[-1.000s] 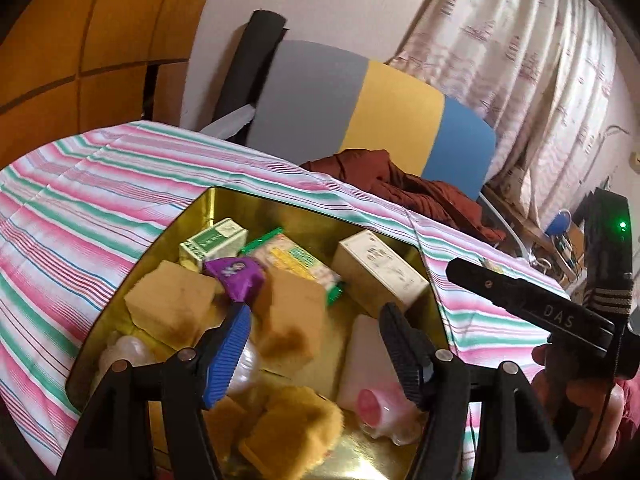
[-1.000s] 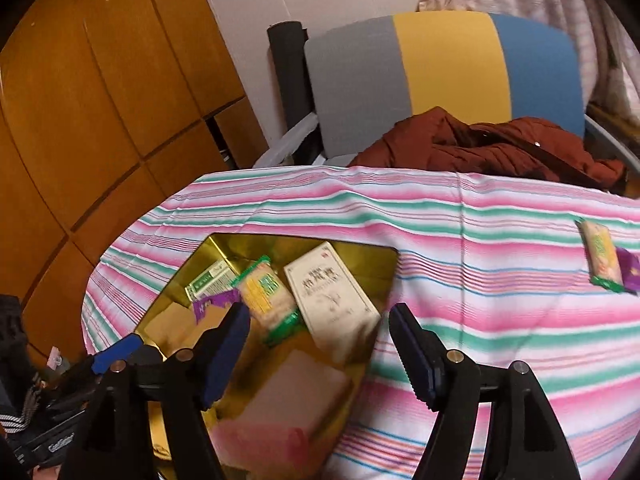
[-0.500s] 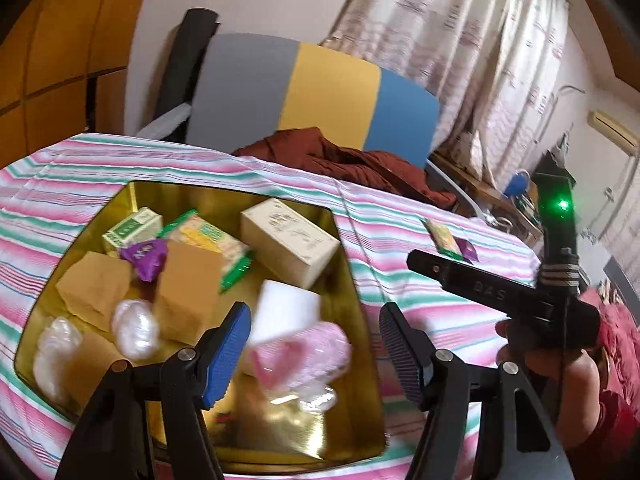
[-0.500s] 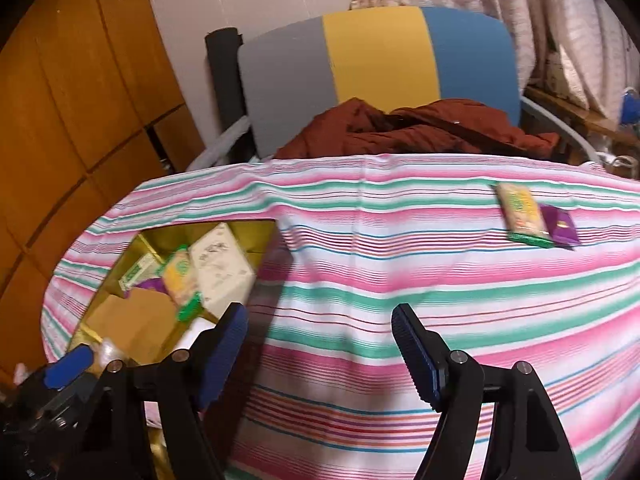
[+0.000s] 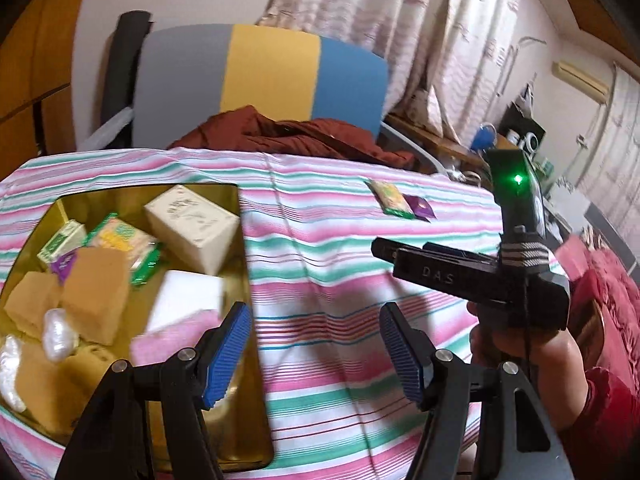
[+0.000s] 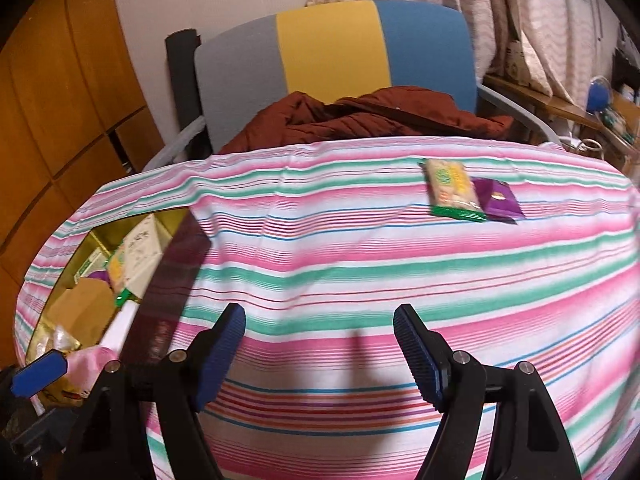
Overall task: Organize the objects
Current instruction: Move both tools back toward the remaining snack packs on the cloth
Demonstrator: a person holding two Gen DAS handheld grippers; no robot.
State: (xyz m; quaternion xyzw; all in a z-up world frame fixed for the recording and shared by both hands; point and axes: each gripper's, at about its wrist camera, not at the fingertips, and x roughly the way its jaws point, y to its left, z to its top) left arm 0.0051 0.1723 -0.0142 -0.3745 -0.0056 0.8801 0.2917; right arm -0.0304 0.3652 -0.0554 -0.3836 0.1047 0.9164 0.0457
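Note:
In the left wrist view a gold tin point(image 5: 148, 189) sits at the left on the striped cloth. It holds a cream box point(image 5: 192, 224), a yellow-green snack packet point(image 5: 124, 240), tan blocks point(image 5: 96, 292) and a white block point(image 5: 184, 300). My left gripper point(image 5: 312, 352) is open and empty over the cloth just right of the tin's wall. A second snack packet point(image 6: 452, 190) and a purple packet point(image 6: 498, 200) lie side by side at the cloth's far right. My right gripper point(image 6: 320, 352) is open and empty above bare cloth, well short of them.
A chair with a grey, yellow and blue back point(image 6: 332, 52) stands behind the table, with a brown garment point(image 6: 372, 116) on its seat. A hand point(image 5: 504, 340) holds the right gripper's black body at the right. A cluttered shelf point(image 5: 460, 148) and curtains lie beyond.
Both grippers have swung to the right, away from over the tin, which now sits at the left edge of each view. The two loose packets have come closer. The right jaws stand slightly wider.

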